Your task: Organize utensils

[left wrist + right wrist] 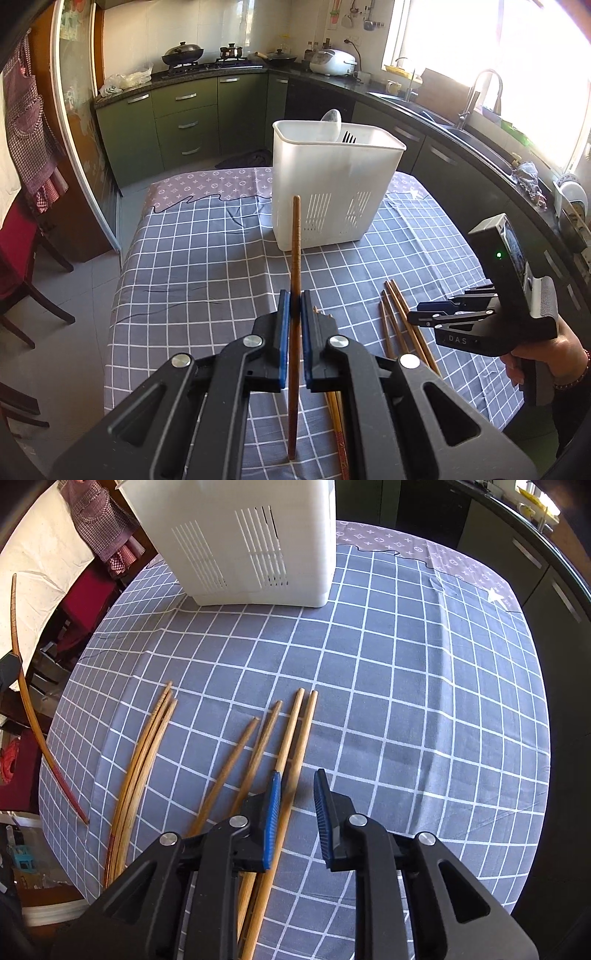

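Left gripper (pixel 291 314): jaws clamped on a single dark wooden chopstick (pixel 295 258), held clear of the desk (pixel 192 266) with its tip pointing toward the white slotted utensil holder (pixel 332 192), which stands on the checked cloth and contains a spoon (pixel 331 120) and a fork (pixel 348 138). Centre: a bundle of pale chopsticks (pixel 144 760) lies on the cloth, with four more chopsticks (pixel 258 746) beside it. Right gripper (pixel 297 794), in a hand (pixel 546 358): jaws narrow but not gripping, lowered over the rightmost chopstick (pixel 299 738) of the four.
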Demonstrator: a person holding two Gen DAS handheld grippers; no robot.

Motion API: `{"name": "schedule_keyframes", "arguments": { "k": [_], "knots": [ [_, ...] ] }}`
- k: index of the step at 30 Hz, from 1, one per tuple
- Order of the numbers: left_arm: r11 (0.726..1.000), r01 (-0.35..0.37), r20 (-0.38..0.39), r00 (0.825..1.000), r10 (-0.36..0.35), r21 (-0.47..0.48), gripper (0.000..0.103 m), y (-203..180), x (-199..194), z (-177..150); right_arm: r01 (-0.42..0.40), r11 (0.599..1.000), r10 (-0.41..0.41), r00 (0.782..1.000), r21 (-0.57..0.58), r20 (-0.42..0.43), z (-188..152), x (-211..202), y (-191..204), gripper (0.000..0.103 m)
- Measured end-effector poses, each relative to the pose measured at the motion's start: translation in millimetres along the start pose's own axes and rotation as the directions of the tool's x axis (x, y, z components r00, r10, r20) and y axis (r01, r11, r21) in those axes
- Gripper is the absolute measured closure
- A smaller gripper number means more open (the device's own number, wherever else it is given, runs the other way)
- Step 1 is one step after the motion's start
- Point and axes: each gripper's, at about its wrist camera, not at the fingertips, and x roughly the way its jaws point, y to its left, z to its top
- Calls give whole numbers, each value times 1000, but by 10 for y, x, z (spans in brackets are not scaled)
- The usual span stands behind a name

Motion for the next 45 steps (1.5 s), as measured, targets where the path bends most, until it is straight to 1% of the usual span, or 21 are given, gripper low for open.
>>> {"name": "schedule_keyframes", "arguments": {
  "k": [2, 9, 12, 13, 14, 17, 20, 25, 30, 33, 36, 40, 45],
  "knots": [
    [1000, 5, -2, 1000, -5, 3, 97, -1, -10, -20, 22, 1000, -22, 1000, -1, -6, 8, 12, 22, 90],
    [1000, 12, -1, 1000, -11, 11, 97, -9, -15, -20, -8, 1000, 8, 1000, 12, -24, 13, 78, 68, 90],
    [1000, 8, 4, 1000, -8, 17, 97, -29, -15, -20, 11, 1000, -10, 1000, 4, -11, 64, 116, 121, 89],
    [1000, 6, 6, 1000, -6, 20, 97, -35, -17, -23, 17, 1000, -16, 1000, 2, -10, 78, 126, 124, 90],
    [1000, 5, 8, 1000, -5, 21, 97, -38, -23, -26, 24, 1000, -24, 1000, 1, -8, 90, 144, 129, 94],
    [1000, 4, 9, 1000, -5, 18, 97, -12, -25, -31, 11, 1000, -11, 1000, 14, -1, 84, 130, 102, 95],
    [1000, 4, 12, 1000, -4, 13, 97, 15, -22, -27, -7, 1000, 6, 1000, 22, 29, 62, 5, 53, 96],
    [1000, 6, 22, 1000, -6, 15, 97, 28, -55, -12, -31, 999, 28, 994, 27, 103, -14, -352, -39, 96],
    [1000, 9, 37, 999, -10, 18, 97, 33, -118, -5, -70, 997, 62, 976, 30, 210, -162, -802, -91, 96],
    [1000, 6, 52, 999, -7, 24, 97, 34, -184, -7, -98, 995, 86, 957, 28, 276, -284, -1072, -95, 96],
    [1000, 5, 65, 998, -7, 30, 97, 31, -249, 2, -95, 995, 83, 940, 22, 332, -398, -1324, -89, 96],
    [999, 3, 80, 997, -6, 36, 97, 25, -326, 9, -95, 995, 85, 924, 8, 372, -516, -1532, -47, 96],
    [999, 0, 91, 996, -4, 41, 97, 4, -391, 18, -90, 996, 84, 917, -1, 390, -568, -1613, 6, 96]
  ]
}}
